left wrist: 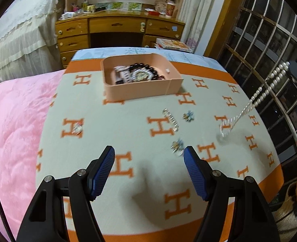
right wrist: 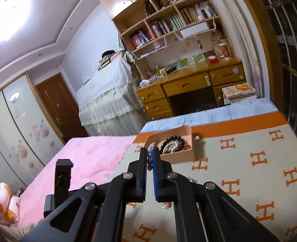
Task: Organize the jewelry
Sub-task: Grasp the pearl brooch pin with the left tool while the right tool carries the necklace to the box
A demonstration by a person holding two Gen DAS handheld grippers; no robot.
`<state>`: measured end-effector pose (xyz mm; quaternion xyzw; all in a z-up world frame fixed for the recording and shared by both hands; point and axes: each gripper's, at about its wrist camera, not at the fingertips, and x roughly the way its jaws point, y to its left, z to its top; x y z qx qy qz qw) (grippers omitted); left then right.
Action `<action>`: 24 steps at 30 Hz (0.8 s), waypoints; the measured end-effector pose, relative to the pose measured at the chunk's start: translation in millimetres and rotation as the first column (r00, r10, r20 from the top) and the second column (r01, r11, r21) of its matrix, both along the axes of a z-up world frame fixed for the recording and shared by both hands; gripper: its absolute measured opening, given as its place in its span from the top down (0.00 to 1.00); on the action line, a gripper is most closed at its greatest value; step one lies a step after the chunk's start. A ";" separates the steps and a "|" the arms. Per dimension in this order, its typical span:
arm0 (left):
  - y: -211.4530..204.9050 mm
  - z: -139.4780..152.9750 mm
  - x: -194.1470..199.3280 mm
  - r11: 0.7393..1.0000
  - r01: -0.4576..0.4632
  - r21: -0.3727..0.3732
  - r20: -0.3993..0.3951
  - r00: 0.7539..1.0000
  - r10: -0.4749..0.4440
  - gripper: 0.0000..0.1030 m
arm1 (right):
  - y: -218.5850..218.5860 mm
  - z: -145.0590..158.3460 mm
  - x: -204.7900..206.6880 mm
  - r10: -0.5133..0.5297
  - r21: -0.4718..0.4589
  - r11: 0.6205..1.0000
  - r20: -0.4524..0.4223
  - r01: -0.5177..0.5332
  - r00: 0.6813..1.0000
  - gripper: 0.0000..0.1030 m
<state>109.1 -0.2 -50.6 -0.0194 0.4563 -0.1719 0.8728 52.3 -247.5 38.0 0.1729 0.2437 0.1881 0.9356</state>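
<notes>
On the H-patterned blanket (left wrist: 128, 109), the left claw (left wrist: 149, 169) hovers wide and empty. The pink box (left wrist: 142, 88) sits beyond. Farther right, the pearl necklace (left wrist: 269, 86) hangs aslant, upper right to lower left, its top pinched in the right claw (right wrist: 149, 157).

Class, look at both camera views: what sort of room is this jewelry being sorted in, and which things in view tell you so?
Most likely a home bedroom. A pink quilt covers a bed beside the orange-patterned blanket; a wooden desk with a bookshelf stands by the wall, and a sliding-door wardrobe is at the left.
</notes>
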 end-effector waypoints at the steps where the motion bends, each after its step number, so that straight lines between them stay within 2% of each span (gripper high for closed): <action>1: -5.4 0.9 6.9 1.000 0.006 -0.007 -0.011 1.000 -0.006 0.33 | -3.0 -0.9 0.1 -0.002 0.004 1.000 0.000 0.002 1.000 0.95; 3: -14.6 2.1 20.9 1.000 0.001 -0.017 -0.032 0.999 -0.002 0.37 | -9.6 -4.5 0.7 -0.008 0.012 1.000 -0.003 0.008 1.000 0.95; 5: -25.1 1.5 39.4 0.999 -0.005 -0.038 -0.074 0.997 0.002 0.52 | -14.8 -8.5 2.1 -0.008 0.026 1.000 -0.011 0.009 1.000 0.95; 8: -38.9 -5.4 63.3 0.997 -0.016 -0.080 -0.153 0.988 0.004 0.64 | -24.4 -15.2 3.6 -0.011 0.040 0.999 -0.023 0.012 1.000 0.95; 10: -49.8 -12.7 75.8 0.996 -0.017 -0.083 -0.196 0.981 0.000 0.70 | -28.7 -19.1 2.5 -0.010 0.049 0.999 -0.028 0.012 1.000 0.95; 16: -78.7 -38.2 98.6 1.000 -0.021 -0.023 -0.289 0.957 0.014 0.71 | -43.2 -27.9 3.5 -0.015 0.077 0.997 -0.037 0.018 0.999 0.95; 24: -98.8 -59.3 111.6 0.997 -0.025 0.066 -0.334 0.942 0.046 0.71 | -54.9 -35.9 2.6 -0.015 0.114 0.993 -0.048 0.020 0.999 0.95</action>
